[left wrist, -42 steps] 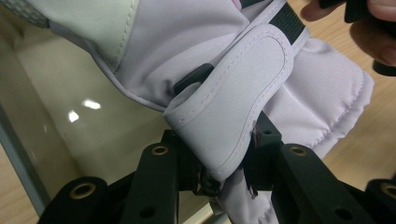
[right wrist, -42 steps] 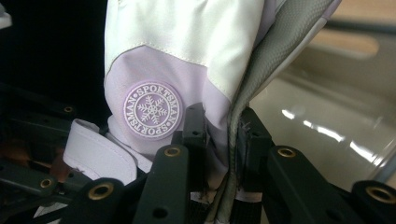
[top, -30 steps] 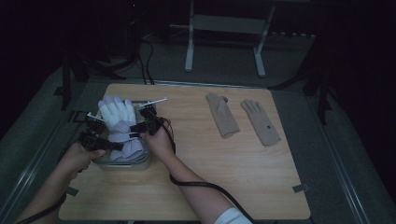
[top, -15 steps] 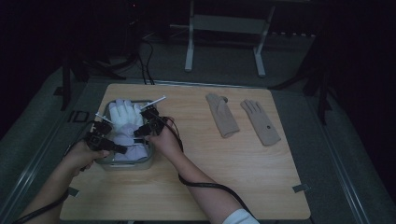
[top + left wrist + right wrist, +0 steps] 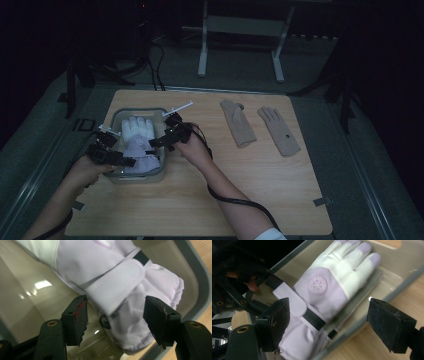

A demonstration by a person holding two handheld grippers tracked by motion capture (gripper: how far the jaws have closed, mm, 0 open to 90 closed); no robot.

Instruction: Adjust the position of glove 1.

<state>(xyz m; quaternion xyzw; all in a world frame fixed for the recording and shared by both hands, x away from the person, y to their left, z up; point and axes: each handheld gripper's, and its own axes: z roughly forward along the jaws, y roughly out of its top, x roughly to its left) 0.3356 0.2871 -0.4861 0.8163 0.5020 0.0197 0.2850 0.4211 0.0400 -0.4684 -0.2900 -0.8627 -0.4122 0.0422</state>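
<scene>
Our white glove [image 5: 137, 139] lies inside the tray [image 5: 116, 119]; left claw [image 5: 116, 159] and right claw [image 5: 161, 141] spread open beside it

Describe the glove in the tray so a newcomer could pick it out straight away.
On the wooden table, look to the left end for the clear tray with a grey rim. The white and lilac glove lies in it, fingers pointing away from the person. Unlike the two flat tan gloves lying on the bare wood to the right, it is padded, with a wrist strap.
</scene>
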